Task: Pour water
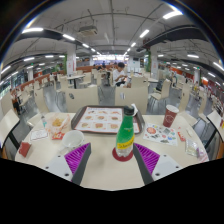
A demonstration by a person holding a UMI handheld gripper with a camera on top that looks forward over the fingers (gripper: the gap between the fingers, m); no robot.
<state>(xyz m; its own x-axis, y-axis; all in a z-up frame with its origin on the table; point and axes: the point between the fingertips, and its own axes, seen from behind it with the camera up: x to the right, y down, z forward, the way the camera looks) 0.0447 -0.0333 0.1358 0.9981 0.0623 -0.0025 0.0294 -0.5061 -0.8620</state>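
Note:
A green plastic bottle (pixel 124 133) with a red base and a white cap stands upright on the pale table (pixel 105 165), just ahead of my fingers and between their tips. My gripper (pixel 112 158) is open, its magenta pads (pixel 78 157) well apart on either side, and neither touches the bottle. A clear cup (pixel 73 139) stands to the left of the bottle, near the left finger.
A tray (pixel 101 121) with several round pieces lies beyond the bottle. To the right stand a red cup (pixel 170 116) and a small plate (pixel 154 131); to the left, a container (pixel 57 126) and a red item (pixel 25 148). A person (pixel 120 72) sits far behind among canteen tables.

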